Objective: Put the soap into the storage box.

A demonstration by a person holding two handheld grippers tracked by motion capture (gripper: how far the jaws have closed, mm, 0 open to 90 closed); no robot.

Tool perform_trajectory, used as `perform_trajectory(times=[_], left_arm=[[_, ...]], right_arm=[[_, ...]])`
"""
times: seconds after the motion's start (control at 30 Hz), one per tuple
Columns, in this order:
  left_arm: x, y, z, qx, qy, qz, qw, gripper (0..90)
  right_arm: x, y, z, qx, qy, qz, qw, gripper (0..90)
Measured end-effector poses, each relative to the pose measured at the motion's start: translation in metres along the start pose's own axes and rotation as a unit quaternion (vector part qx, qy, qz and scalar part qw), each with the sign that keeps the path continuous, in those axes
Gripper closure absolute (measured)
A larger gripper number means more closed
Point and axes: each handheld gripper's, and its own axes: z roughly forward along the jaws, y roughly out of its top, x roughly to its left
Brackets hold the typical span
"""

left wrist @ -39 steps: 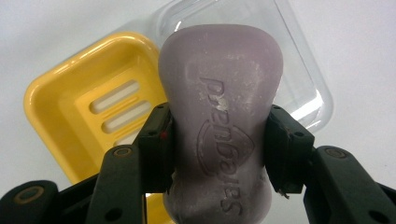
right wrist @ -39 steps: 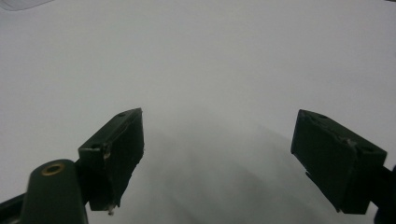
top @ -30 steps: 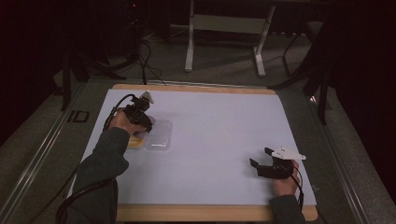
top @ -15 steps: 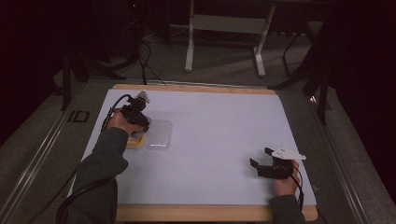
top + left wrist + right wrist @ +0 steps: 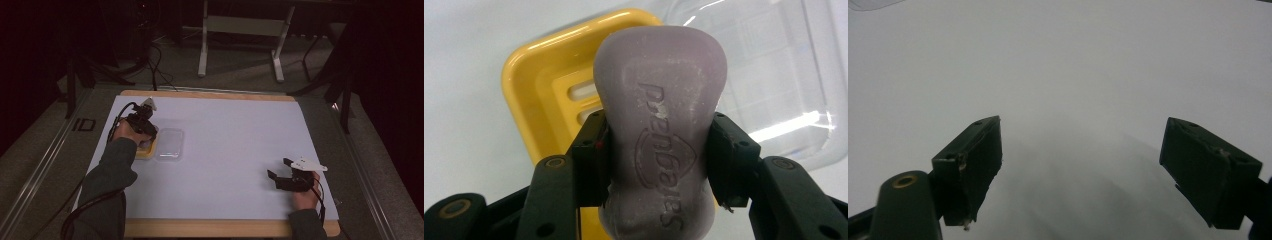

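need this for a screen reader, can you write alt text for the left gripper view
A pale purple bar of soap with an embossed brand mark is clamped at its waist between the two black jaws of the left gripper. Behind the soap on the white table lie a yellow slotted soap dish and, beside it, a clear plastic lid.

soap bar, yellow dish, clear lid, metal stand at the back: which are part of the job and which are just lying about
In the job: soap bar, clamped in the left tongs; yellow dish beneath it; clear lid beside the dish.

Lying about: metal stand and cables on the floor behind the table.
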Motion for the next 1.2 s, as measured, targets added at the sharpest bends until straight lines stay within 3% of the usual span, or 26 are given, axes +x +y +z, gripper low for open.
perform_trajectory(times=[0.33, 0.83, 1.2], left_arm=[[0.007, -0.004, 0.011, 0.007, 0.014, -0.029, 0.9995, 49.8], [0.015, -0.008, 0.023, 0.016, 0.010, -0.055, 0.9983, 49.7], [0.015, -0.008, 0.030, 0.024, 0.021, -0.056, 0.9979, 49.6]], right_arm=[[0.000, 0.000, 0.000, 0.000, 0.000, 0.000, 1.0000, 16.9], [0.000, 0.000, 0.000, 0.000, 0.000, 0.000, 1.0000, 16.9], [0.000, 0.000, 0.000, 0.000, 0.000, 0.000, 1.0000, 16.9]])
